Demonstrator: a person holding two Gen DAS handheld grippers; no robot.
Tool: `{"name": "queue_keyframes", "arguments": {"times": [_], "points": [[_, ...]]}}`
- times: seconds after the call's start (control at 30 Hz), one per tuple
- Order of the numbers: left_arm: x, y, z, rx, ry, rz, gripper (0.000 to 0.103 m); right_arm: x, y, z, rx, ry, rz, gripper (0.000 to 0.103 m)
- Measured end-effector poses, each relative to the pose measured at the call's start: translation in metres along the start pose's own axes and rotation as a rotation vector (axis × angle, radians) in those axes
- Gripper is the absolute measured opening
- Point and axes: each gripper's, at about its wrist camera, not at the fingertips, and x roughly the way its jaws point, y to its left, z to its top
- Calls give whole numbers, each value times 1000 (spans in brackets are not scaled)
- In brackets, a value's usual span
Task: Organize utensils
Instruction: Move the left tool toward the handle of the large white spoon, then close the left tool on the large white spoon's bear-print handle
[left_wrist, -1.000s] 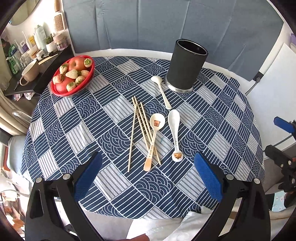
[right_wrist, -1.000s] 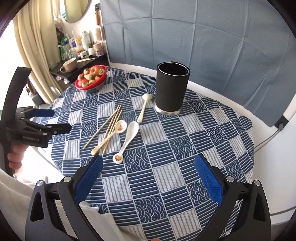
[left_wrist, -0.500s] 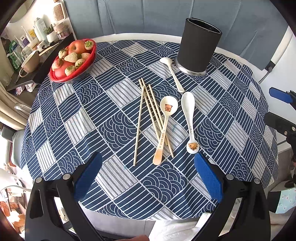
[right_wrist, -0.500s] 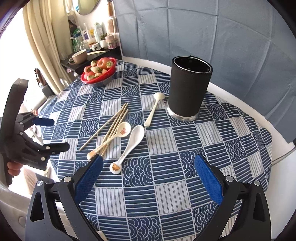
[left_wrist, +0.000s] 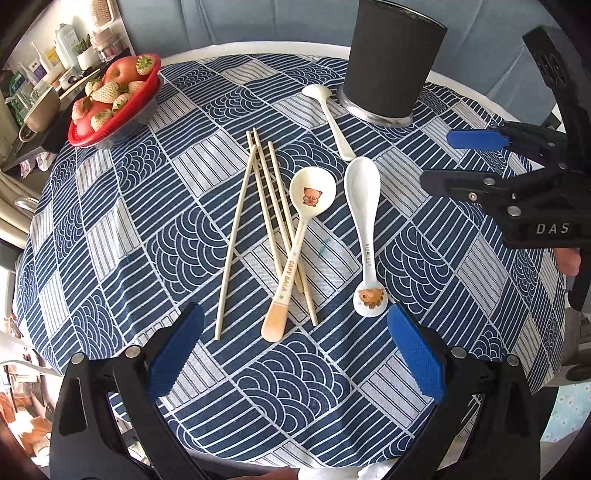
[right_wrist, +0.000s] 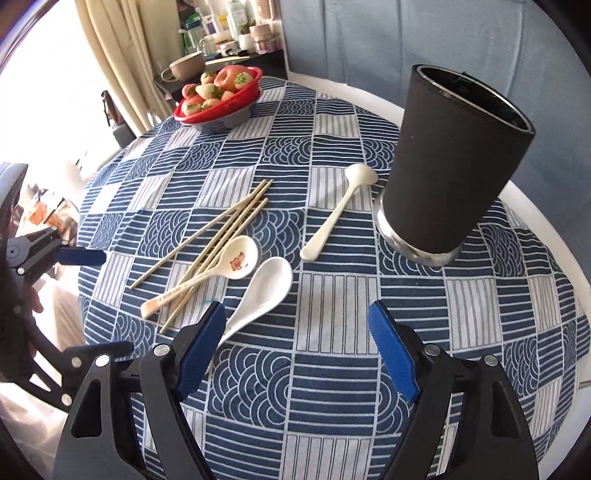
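Observation:
Several wooden chopsticks (left_wrist: 258, 221) (right_wrist: 221, 229) lie mid-table beside three ceramic spoons: a cartoon-printed spoon (left_wrist: 301, 236) (right_wrist: 221, 266) across the chopsticks, a white spoon (left_wrist: 365, 225) (right_wrist: 258, 295) to its right, and a cream spoon (left_wrist: 330, 118) (right_wrist: 340, 210) by the black cylindrical holder (left_wrist: 391, 62) (right_wrist: 450, 162). My left gripper (left_wrist: 295, 350) is open and empty, just short of the handle ends. My right gripper (right_wrist: 295, 350) is open and empty, its left fingertip over the white spoon's handle; it also shows in the left wrist view (left_wrist: 461, 162).
A red bowl of fruit (left_wrist: 114, 99) (right_wrist: 218, 96) stands at the table's far left. The round table has a blue patterned cloth (left_wrist: 147, 229) (right_wrist: 369, 369). A shelf with a mug (right_wrist: 186, 68) and bottles stands beyond the table. A grey curtain hangs behind.
Both grippers have moved forward and lower over the table toward the utensils. The right gripper has come in close over the white spoon. Nothing on the table has moved.

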Motion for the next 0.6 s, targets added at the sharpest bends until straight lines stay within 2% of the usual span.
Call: {"name": "queue_keyframes", "arguments": {"times": [0.23,0.37,0.4,0.47,0.6], "points": [[17,-21,-7,34,19,-13,97,38,-3,7,-29,34,81,66],[28,-33,-12,66,27,10,97,54,-8,6,-32,53,119,64],[31,-36,-12,68,32,7,97,58,-9,6,-27,59,131,61],[34,-38,-12,58,38,-9,97,65,-11,6,-18,73,157,53],[39,-40,-7,29,47,-42,97,75,-12,8,-19,83,241,12]]}}
